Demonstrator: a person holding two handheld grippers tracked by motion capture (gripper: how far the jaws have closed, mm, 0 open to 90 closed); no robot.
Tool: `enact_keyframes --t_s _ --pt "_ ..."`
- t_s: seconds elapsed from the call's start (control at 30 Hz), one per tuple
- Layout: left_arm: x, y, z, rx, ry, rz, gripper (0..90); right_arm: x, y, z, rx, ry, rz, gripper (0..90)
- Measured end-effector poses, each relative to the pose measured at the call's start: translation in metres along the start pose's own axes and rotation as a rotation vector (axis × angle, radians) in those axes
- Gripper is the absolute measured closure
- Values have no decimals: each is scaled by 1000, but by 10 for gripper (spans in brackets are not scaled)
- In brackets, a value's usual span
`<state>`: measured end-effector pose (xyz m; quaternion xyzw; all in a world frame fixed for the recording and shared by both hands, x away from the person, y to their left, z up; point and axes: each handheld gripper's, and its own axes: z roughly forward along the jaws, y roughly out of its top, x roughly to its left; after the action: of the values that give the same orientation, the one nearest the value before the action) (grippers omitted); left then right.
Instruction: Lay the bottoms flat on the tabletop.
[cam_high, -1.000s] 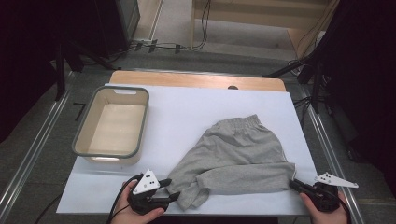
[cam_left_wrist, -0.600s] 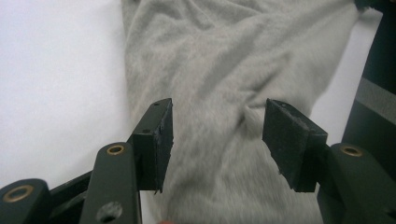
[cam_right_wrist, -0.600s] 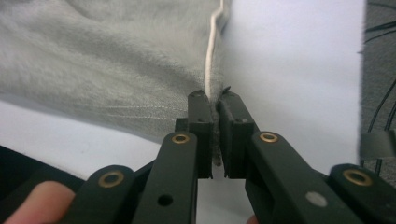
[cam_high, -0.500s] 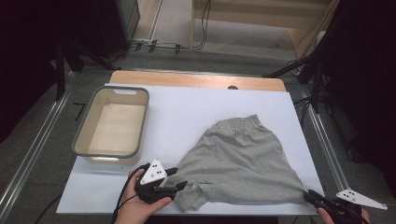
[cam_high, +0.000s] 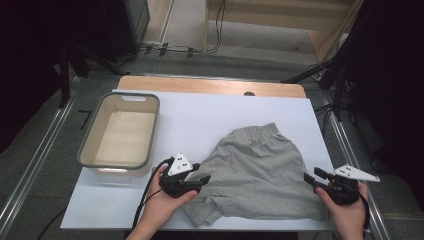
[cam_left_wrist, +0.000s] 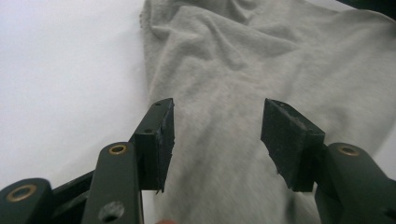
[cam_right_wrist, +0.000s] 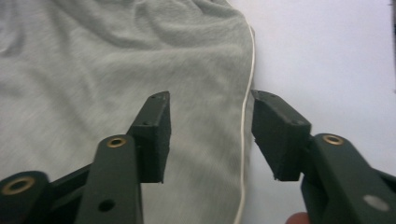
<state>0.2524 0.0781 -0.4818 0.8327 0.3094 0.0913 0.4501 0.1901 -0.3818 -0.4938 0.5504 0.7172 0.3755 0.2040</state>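
A beige plastic tub (cam_high: 120, 131) sits at the left of the white table (cam_high: 200, 115). Beside it the left gripper (cam_high: 199, 181) has its jaws spread wide over the left leg of the grey shorts (cam_high: 260, 170), which lie flat near the front edge. The right gripper (cam_high: 311, 179) straddles the shorts' right hem, jaws equally wide, gripping nothing.

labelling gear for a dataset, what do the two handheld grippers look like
Both the left gripper and right gripper are black, each topped by a grey three-cornered plate. Each has two flat black jaws on arms with brass-coloured rivets. A black cable trails from the left one. Forearms look bare.
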Motion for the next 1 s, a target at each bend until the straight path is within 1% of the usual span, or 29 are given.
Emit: enact_keyframes --t_s 0.03,0.07,0.1,0.13,0.17,0.23,0.3,0.33,0.37,0.4,0.47,0.5,0.53,0.63,0.73,0.83,0.87,0.9,0.97,1.0 --pt "2 0 3 0 11 -10 466 -3 4 7 8 4 8 449" --pt "4 0 7 4 11 -18 470 -6 7 14 9 -1 10 451" --pt "5 -1 10 11 14 -21 481 -10 12 25 14 -1 8 477" --pt "6 -2 13 20 16 -26 481 -10 12 25 14 -1 8 477" --pt "7 -3 15 30 12 -30 488 -11 13 30 22 4 4 489" --pt "7 -5 18 53 -1 -35 519 -12 12 38 48 -9 -2 515" --pt "5 -6 19 65 -20 -33 610 -12 9 45 79 -24 -7 534" --pt "4 -7 19 73 -20 -26 648 -12 7 47 96 -40 -7 558" --pt "3 -7 20 82 -23 -20 697 -13 4 48 108 -41 -6 577" --pt "3 -8 20 97 -27 -16 735 -13 2 47 93 -38 5 618" --pt "2 -8 21 105 -44 -23 810 -14 -1 43 99 -28 12 729" --pt "1 -8 20 106 -53 -16 839 -15 -2 41 103 -21 11 776" --pt "0 -8 19 112 -60 -8 855 -15 -3 38 107 -8 13 790" --pt "-5 -9 14 107 -89 3 868 -17 -7 31 123 11 9 802" --pt "-9 -12 7 106 -109 18 871 -19 -14 18 143 18 16 803" --pt "-11 -15 -1 111 -144 31 872 -20 -23 4 162 29 26 804" --pt "-12 -16 -4 116 -167 36 872 -20 -27 0 170 29 27 805" --pt "-13 -16 -5 120 -175 43 872 -21 -31 -5 172 32 21 804" --pt "-16 -18 -7 131 -198 50 871 -22 -36 -12 174 33 28 796" --pt "-17 -18 -8 130 -207 47 869 -23 -37 -16 164 27 33 765"
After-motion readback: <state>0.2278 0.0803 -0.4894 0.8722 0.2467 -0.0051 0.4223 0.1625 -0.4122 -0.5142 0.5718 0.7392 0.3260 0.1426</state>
